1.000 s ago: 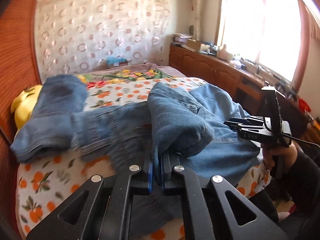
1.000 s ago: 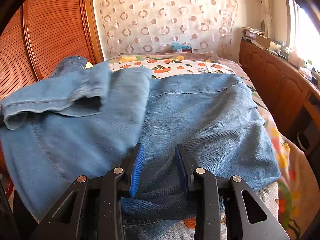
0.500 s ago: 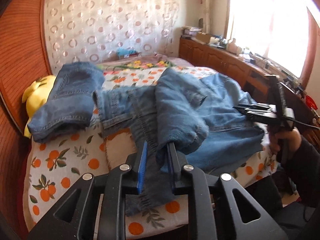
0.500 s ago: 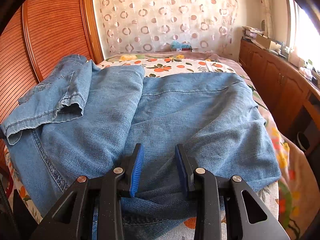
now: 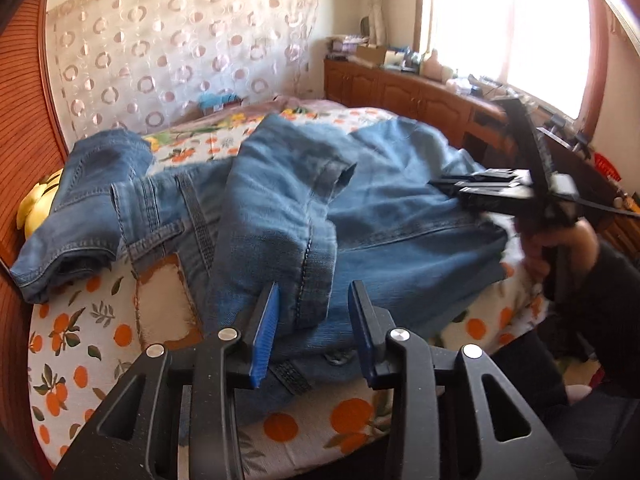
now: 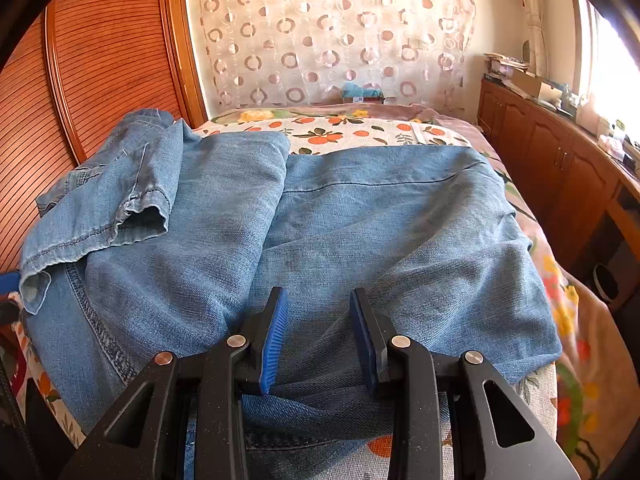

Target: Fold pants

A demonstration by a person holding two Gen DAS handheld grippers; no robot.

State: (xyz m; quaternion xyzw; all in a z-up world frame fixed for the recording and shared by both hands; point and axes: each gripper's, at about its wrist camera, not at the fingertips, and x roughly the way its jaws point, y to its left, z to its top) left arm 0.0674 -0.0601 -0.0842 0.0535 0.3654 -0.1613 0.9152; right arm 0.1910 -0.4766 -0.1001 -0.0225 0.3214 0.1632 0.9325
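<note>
Blue denim pants [image 6: 360, 224] lie spread on the bed, one leg folded back over the other so its hem cuff [image 6: 136, 216] rests at the left. In the left wrist view the pants [image 5: 384, 216] show with the folded leg's hem [image 5: 312, 272] lying just ahead of my left gripper [image 5: 314, 308], which is open and empty. My right gripper [image 6: 318, 320] is open just above the denim near the bed's front edge. It also shows from the side in the left wrist view [image 5: 492, 190].
A second folded pair of jeans [image 5: 80, 208] lies on a yellow pillow [image 5: 34, 204] at the left. The orange-print bedsheet [image 5: 80, 344] covers the bed. A wooden wardrobe [image 6: 80, 80] stands at the left, wooden cabinets [image 6: 560, 168] at the right under the window.
My left gripper opened and let go of the pant leg, which now lies folded over the other leg. The left gripper drew back. The right gripper stayed open in place.
</note>
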